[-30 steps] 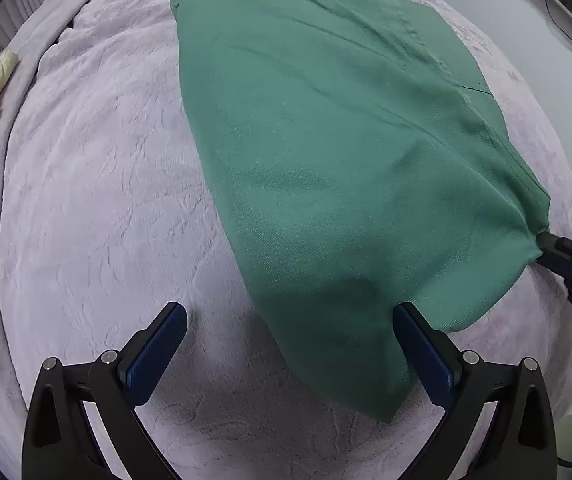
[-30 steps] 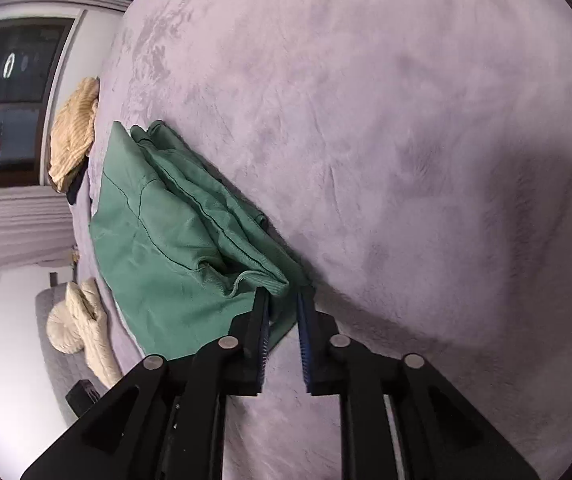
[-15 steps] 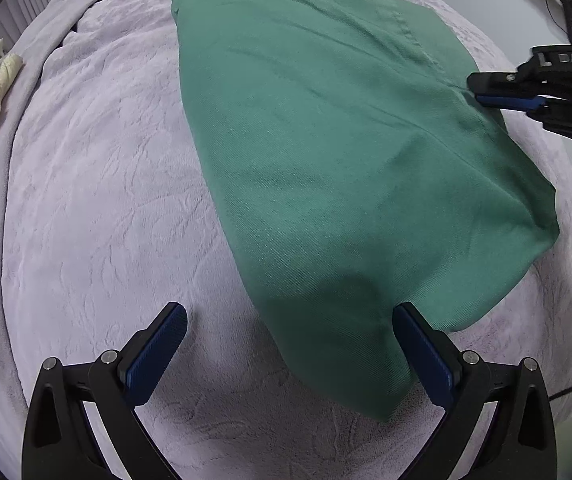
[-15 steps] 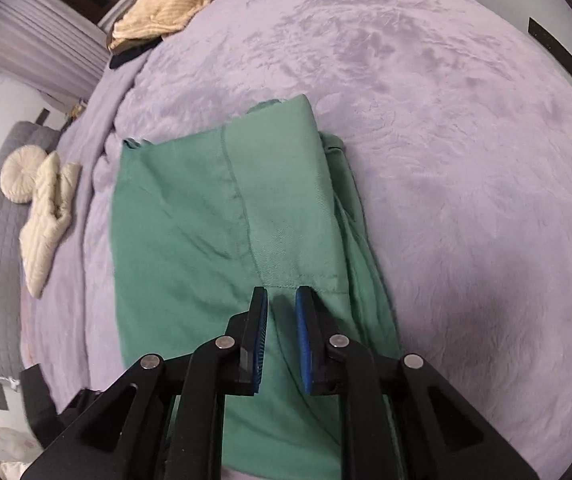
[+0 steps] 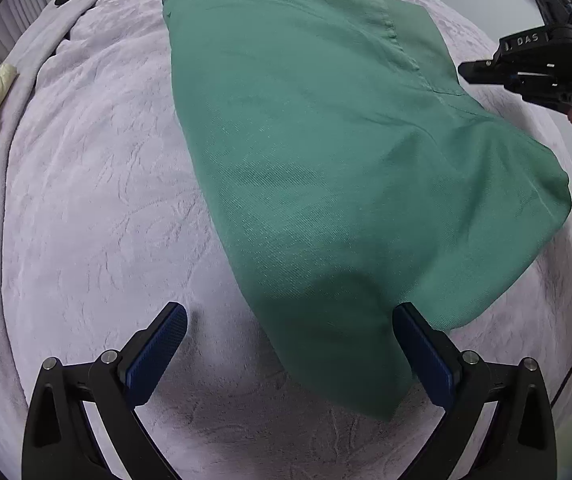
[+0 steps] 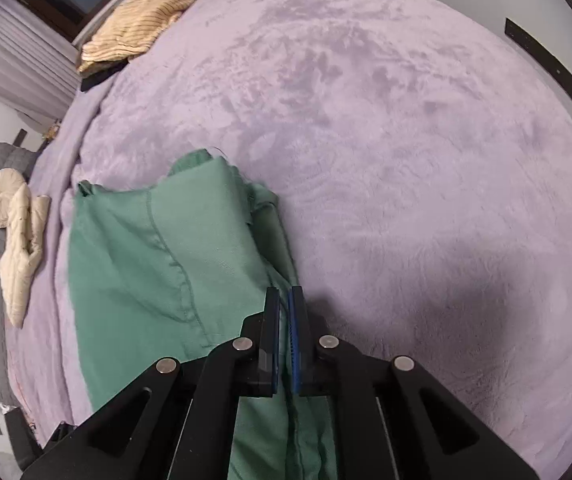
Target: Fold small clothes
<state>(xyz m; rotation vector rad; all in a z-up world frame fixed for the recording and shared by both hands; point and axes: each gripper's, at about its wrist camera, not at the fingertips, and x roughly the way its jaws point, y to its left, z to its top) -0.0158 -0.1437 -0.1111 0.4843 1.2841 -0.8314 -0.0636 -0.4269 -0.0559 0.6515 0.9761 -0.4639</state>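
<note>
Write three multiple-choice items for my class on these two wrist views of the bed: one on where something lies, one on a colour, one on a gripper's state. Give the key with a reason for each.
1. Where does the striped yellow garment lie?
A. at the far edge of the bed
B. on the green garment
C. between the left gripper's jaws

2. What colour is the blanket?
A. white
B. lilac
C. dark blue

3. How do the left gripper's jaws stand?
A. shut on the green garment
B. shut with nothing between them
C. wide open

Key:
1 A: the striped yellow garment sits by the bed's far edge, well apart from the green garment.
2 B: the blanket is pale lilac all over.
3 C: the left gripper has its pads far apart, pressing on nothing, with only a corner of the green garment lying below them.
</note>
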